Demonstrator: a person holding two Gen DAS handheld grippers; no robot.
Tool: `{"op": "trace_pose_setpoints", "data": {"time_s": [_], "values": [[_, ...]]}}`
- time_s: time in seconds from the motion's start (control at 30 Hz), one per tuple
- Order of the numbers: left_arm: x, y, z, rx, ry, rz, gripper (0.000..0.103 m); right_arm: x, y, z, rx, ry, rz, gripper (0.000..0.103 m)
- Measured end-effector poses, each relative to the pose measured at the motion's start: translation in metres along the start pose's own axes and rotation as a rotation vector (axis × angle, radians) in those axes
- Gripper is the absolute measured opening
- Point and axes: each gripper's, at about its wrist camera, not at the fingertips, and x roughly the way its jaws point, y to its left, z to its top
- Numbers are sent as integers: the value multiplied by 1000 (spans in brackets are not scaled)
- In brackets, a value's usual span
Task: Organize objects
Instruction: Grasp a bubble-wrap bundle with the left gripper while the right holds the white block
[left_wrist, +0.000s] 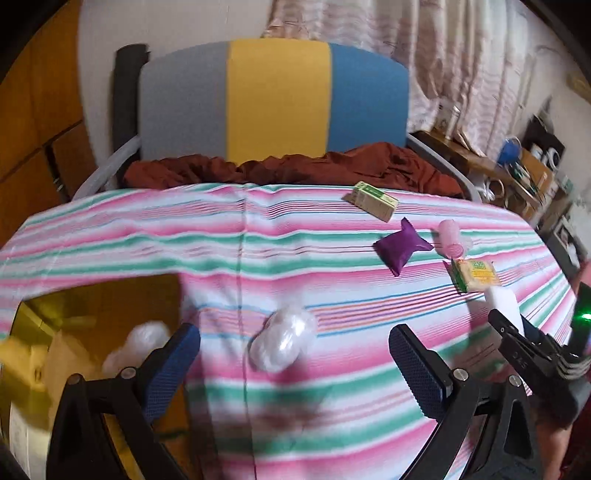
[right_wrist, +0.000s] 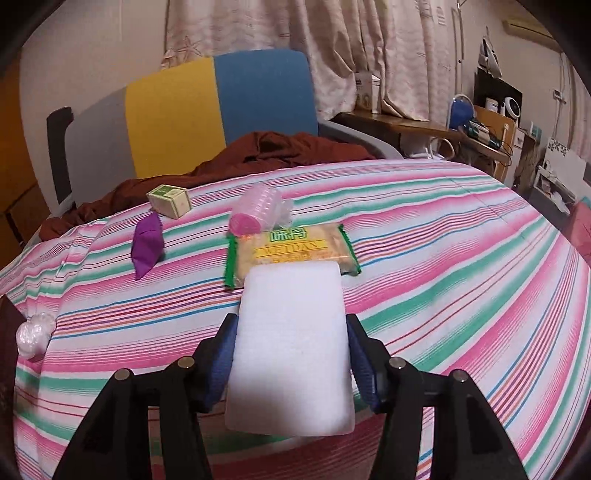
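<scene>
Looking through the right wrist camera, I see my right tongs (right_wrist: 291, 354) closed on one white foam block (right_wrist: 291, 321), which hides the near edge of the single biscuit packet (right_wrist: 295, 247) lying just beyond it on the striped desk (right_wrist: 443, 258). Taking that biscuit packet as my landmark: one pink plastic cup (right_wrist: 255, 210) lies on its side touching the packet's far edge, with something clear and crinkly behind it that I cannot identify. One purple pouch (right_wrist: 147, 247) sits to the packet's left, and one small green-and-cream box (right_wrist: 169, 201) lies farther left and beyond.

From the left wrist camera, my left tongs (left_wrist: 295, 358) stand wide open, gripping nothing. One clear wrapped bundle (left_wrist: 282, 341) lies on the desk between the fingers, well left of the biscuit packet (left_wrist: 478, 275). Farther left again, a yellow cardboard box (left_wrist: 92, 306) is cut off by the frame and blurred; I make out one more clear bundle (left_wrist: 136, 343) inside it, partly hidden by my left finger.
</scene>
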Motion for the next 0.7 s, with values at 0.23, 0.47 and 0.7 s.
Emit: {"op": "trace_pose_setpoints", "data": {"time_s": [0.23,0.47,0.7], "values": [[54,-13,6,95,103,112,102,3,-12,-2,54,4,18,57],[84,-19,-3,92,171,98,79,3,-13,-3,62,0,8,57],[81,-9,-13,-8,134,18,59,3,-12,-4,55,-8,-1,57]]}}
